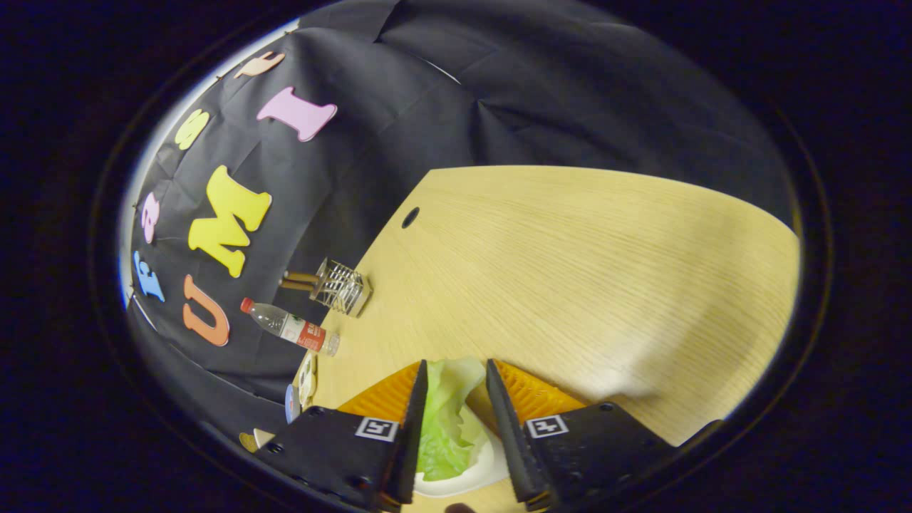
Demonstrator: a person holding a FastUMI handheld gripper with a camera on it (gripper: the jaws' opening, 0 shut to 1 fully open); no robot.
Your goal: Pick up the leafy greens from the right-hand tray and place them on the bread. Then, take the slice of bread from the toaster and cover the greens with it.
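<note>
While bottle (pixel 292 327) and rack (pixel 342 286) stand beyond, tool (pixel 456 377) straddles greens (pixel 445 420).

Gripper-mounted fisheye; rolled, faces along table (pixel 570 271); close.

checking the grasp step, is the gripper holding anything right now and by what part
Cannot be told for sure. The leafy greens lie between the fingers of the gripper, over a white plate; the left finger touches the leaf's edge, but a gap shows on the right.

Claw (pixel 456 377) (square markers, perhaps screws)
</note>
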